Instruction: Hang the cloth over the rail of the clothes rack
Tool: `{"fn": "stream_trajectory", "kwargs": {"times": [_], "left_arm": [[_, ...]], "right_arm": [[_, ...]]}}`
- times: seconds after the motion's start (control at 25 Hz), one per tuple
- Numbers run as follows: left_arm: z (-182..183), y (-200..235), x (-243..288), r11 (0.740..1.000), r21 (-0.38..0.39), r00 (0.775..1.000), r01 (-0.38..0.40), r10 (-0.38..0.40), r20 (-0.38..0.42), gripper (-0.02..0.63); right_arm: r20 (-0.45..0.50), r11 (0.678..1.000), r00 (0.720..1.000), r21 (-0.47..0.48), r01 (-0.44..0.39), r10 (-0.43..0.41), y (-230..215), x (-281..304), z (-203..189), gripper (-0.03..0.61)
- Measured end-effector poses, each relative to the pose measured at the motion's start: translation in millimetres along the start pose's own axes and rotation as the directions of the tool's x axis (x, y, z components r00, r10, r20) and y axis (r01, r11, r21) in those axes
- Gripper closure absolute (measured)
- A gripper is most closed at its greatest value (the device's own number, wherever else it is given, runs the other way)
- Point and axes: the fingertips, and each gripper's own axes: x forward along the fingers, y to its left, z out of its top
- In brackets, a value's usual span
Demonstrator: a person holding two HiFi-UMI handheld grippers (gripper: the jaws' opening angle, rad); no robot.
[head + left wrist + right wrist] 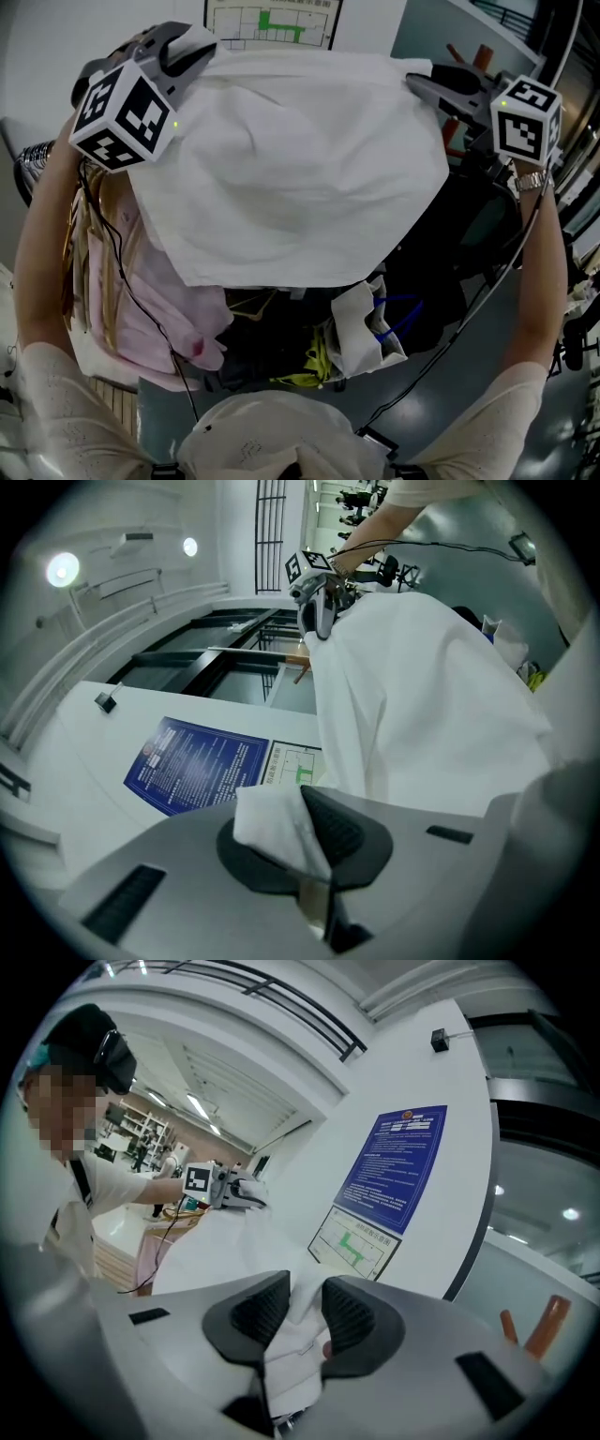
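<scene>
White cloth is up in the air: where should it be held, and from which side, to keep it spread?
By its two top corners, one per gripper, each approached from its own outer side. The white cloth hangs as a flat sheet from that edge, so corner grips spread it. The left gripper and right gripper are each shut on a corner.

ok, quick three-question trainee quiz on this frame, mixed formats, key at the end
1. True or false: the left gripper and the right gripper are each shut on the white cloth.
2. The cloth is: A) held spread between both grippers, B) lying on the floor, C) folded on a shelf.
3. Fill in: the wall poster beside the floor plan is ___.
Key: 1 true; 2 A; 3 blue.
</scene>
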Motion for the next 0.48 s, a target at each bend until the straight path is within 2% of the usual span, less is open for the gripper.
{"fn": "stream_trajectory", "kwargs": {"times": [0.12,0.24,0.32,0.48], "left_arm": [[-0.4,-3.4,0.2,0.999,-0.026,0.999,0.047,-0.047,-0.018,0.597],[-6.9,-4.6,-0.3,0.998,-0.016,0.998,0.054,-0.055,-0.040,0.597],[-7.7,-4.3,-2.8,0.999,-0.001,0.998,0.045,-0.045,-0.032,0.597],[1.0,-0.9,-6.0,0.999,0.029,1.000,0.018,-0.017,-0.011,0.597]], "right_arm": [[-0.023,1.000,1.000,0.005,-0.001,0.001,-3.7,-8.1,-8.0,0.476],[-0.082,0.990,0.987,-0.010,0.140,-0.140,-36.5,-29.9,-25.0,0.476],[-0.052,0.979,0.978,-0.024,0.200,-0.201,-45.3,-41.4,-18.3,0.476],[0.039,0.973,0.988,-0.171,0.152,-0.148,1.3,-19.6,36.0,0.476]]}}
